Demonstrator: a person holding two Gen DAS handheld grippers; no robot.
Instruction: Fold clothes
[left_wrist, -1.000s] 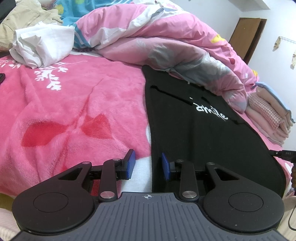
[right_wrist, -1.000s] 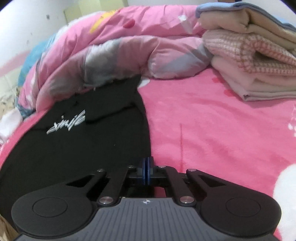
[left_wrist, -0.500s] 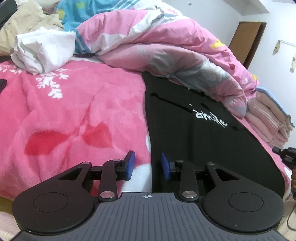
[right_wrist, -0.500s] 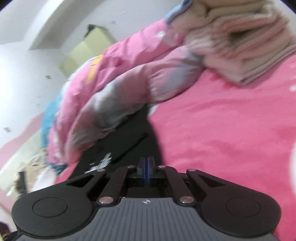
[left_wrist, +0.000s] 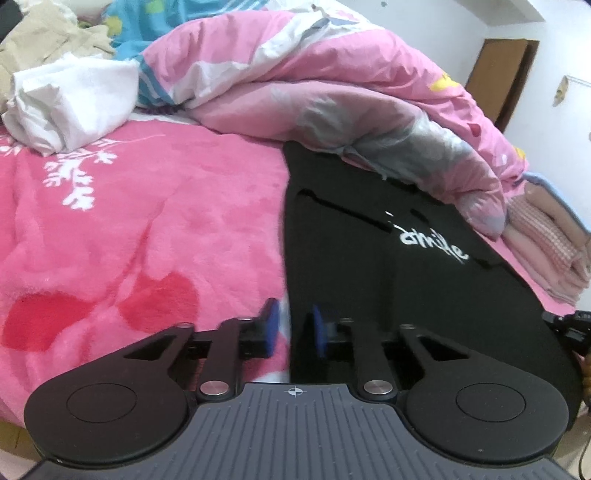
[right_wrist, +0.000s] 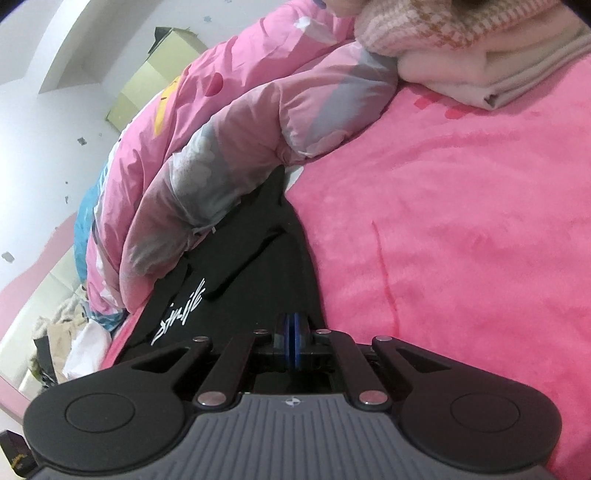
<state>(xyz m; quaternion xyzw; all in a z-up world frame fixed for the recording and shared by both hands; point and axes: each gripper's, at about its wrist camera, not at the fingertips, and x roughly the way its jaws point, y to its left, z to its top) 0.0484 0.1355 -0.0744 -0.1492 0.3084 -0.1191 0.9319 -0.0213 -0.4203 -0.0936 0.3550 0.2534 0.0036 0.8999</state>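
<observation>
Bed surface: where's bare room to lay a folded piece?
Free: pink blanket between white bundle and black shirt; also blanket between the shirt and folded stack. Crowded: the heaped duvet overlaps the shirt's far end.

Soft, even indoor light here, no hard shadows and no glare. The pink blanket (left_wrist: 147, 206) reads bright, while the black garment (left_wrist: 388, 288) swallows nearly all detail. Fisheye bending curves both views at the edges, the right wrist view sits tilted, everything slightly soft
</observation>
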